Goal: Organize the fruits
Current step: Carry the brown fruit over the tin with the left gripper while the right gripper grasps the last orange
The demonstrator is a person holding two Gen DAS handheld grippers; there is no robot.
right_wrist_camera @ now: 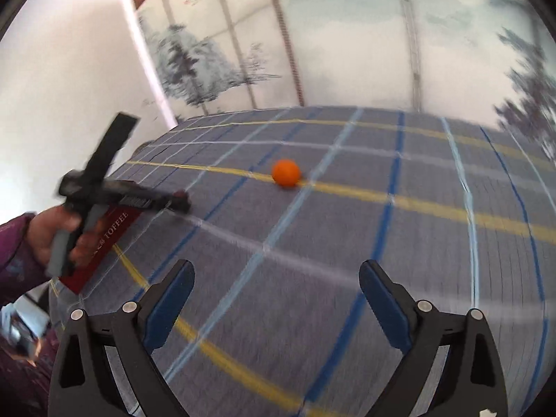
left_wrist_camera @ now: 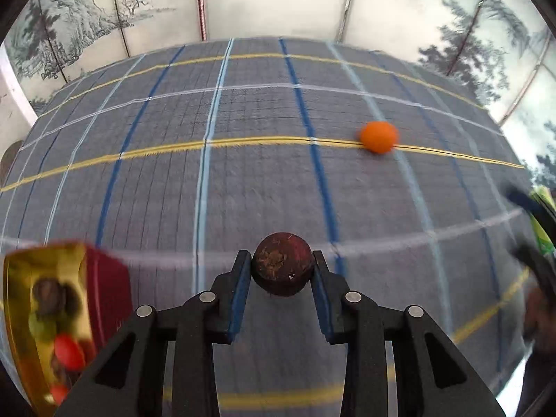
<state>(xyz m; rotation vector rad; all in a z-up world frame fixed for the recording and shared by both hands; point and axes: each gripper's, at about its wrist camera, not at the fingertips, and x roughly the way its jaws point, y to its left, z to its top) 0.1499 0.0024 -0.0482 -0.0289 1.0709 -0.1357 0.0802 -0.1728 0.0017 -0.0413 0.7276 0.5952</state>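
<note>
Left gripper (left_wrist_camera: pixel 282 271) clamped on a dark red fruit (left_wrist_camera: pixel 283 264) above the checked tablecloth (left_wrist_camera: pixel 243 180); beside it, left, a tin (left_wrist_camera: pixel 52 312) holding fruit. Right gripper (right_wrist_camera: pixel 276 299) wide open, empty. Orange (left_wrist_camera: pixel 378 136) beyond, well apart.

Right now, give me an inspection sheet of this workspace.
Surface: table under a grey plaid cloth.
Job's things: dark brown round fruit between the pads; orange fruit loose further back; red and gold tin at left, holding fruits.
Clutter: nothing seen.
Grippers: left gripper shut on the brown fruit; right gripper open, empty.
Cables: nothing seen.
Surroundings: painted landscape screen behind the table; a hand and purple sleeve.
</note>
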